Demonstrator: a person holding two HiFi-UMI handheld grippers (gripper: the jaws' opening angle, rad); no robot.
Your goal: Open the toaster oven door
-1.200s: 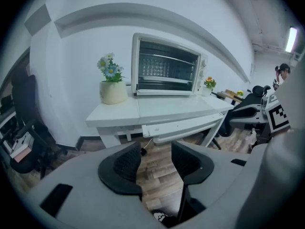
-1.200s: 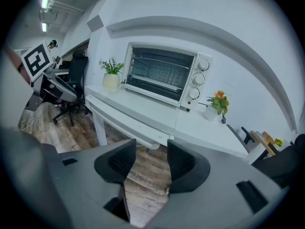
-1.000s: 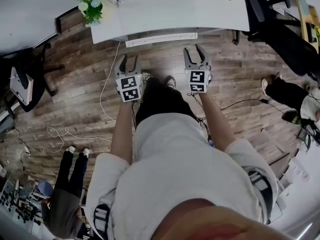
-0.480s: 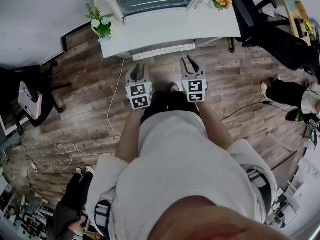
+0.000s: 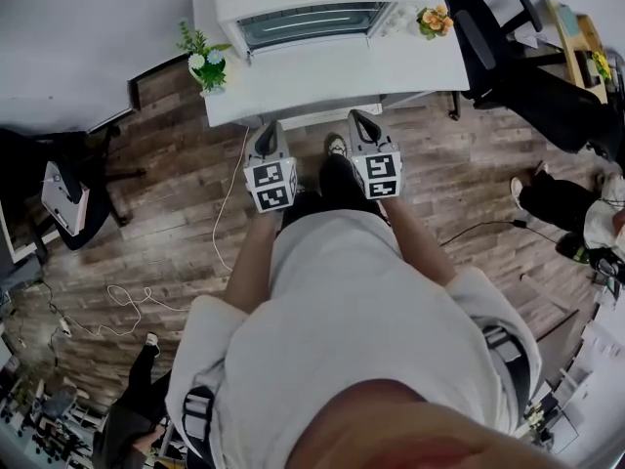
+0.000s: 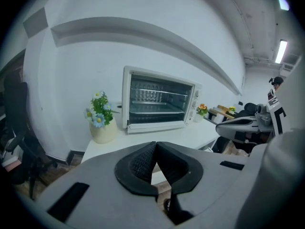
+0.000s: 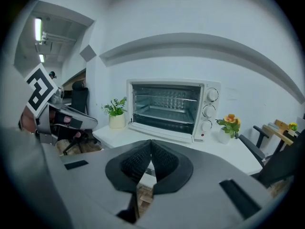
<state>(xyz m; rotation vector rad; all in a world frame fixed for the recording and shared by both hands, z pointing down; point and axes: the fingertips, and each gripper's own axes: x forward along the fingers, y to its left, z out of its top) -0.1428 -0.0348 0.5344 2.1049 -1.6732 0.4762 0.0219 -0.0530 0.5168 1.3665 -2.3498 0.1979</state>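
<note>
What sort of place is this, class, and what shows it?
Probably an office or lab, not a kitchen: the toaster oven sits on a white desk, with a black office chair beside it.

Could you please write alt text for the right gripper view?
The right gripper, jaws just closed on nothing, points at a white toaster oven, door shut, on a white table between a green plant and orange flowers.

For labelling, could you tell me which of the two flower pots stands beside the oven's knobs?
The orange-flowered pot, right of the toaster oven; the blue-and-white-flowered pot stands on its other side.
</note>
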